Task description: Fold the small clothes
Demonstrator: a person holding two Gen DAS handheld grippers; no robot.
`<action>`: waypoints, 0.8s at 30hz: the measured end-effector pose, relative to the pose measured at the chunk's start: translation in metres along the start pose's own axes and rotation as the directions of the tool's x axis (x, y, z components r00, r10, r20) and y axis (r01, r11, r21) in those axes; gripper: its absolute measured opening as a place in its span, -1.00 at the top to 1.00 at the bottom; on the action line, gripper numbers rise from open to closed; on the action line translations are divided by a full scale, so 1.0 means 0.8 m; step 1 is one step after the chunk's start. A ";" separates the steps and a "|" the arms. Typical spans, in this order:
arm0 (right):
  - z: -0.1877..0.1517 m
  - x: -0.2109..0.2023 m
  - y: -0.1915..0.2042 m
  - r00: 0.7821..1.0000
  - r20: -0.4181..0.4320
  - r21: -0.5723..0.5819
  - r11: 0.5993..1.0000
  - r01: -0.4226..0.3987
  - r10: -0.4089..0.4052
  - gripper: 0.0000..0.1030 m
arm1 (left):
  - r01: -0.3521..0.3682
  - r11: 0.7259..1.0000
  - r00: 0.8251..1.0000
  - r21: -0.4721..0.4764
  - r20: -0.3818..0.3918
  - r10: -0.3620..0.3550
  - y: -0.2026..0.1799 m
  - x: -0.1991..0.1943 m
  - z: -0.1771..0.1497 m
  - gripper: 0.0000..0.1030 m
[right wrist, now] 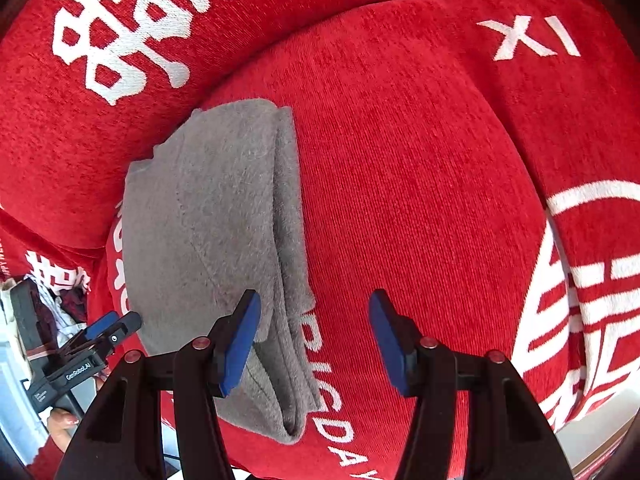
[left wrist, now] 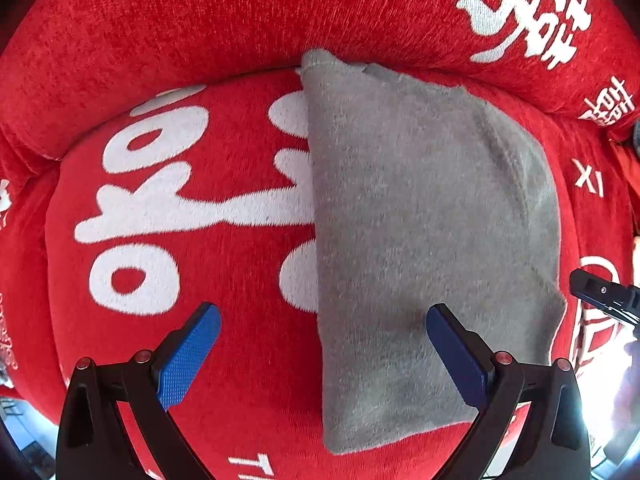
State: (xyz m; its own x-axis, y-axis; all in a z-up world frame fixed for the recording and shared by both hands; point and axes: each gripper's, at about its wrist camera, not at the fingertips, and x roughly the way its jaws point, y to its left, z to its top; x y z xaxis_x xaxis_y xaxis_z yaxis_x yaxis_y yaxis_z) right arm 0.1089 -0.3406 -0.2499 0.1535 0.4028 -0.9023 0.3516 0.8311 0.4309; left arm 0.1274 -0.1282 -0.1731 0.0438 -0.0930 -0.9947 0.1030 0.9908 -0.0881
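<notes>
**Grey garment, folded, on red cushion**

We log the garment [left wrist: 432,240] under our left gripper [left wrist: 322,356], jaws apart, empty. Right gripper [right wrist: 314,340]: jaws apart, garment's layered edge beneath. Only the right view shows those stacked folds.

Red cushioned sofa [left wrist: 248,24] with white lettering [left wrist: 168,200], brightly lit.

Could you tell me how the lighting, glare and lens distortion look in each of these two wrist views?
Left wrist view: the fisheye bows the red cushion around the sharp, evenly lit grey cloth, with blown-out glare at the lower right edge. Right wrist view: the same curved distortion, dark corners, a bright washed-out strip at the lower left, and crisp cloth texture.
</notes>
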 end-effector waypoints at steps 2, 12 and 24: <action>0.006 0.001 -0.003 0.999 -0.002 0.000 0.999 -0.035 0.035 -0.17 | 0.051 0.999 0.999 -0.008 0.017 -0.051 0.007 -0.002 0.007 -1.00; 0.036 0.040 -0.033 0.922 -0.106 0.022 0.927 -0.373 0.373 -0.43 | 0.404 0.914 0.907 -0.048 -0.109 -0.407 0.024 0.055 0.034 -1.00; 0.043 0.094 0.005 0.863 -0.167 0.034 0.878 -0.478 0.477 0.34 | 0.351 0.936 0.936 0.032 -0.032 -0.350 -0.020 0.055 0.046 -0.34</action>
State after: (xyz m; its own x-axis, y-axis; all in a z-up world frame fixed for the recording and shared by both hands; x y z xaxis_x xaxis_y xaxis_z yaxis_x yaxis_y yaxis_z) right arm 0.1534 -0.3199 -0.3162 0.1459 0.8077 -0.5712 0.2669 0.5238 0.8089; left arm 0.1641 -0.1514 -0.2137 -0.0273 -0.4306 -0.9021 0.1440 0.8914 -0.4298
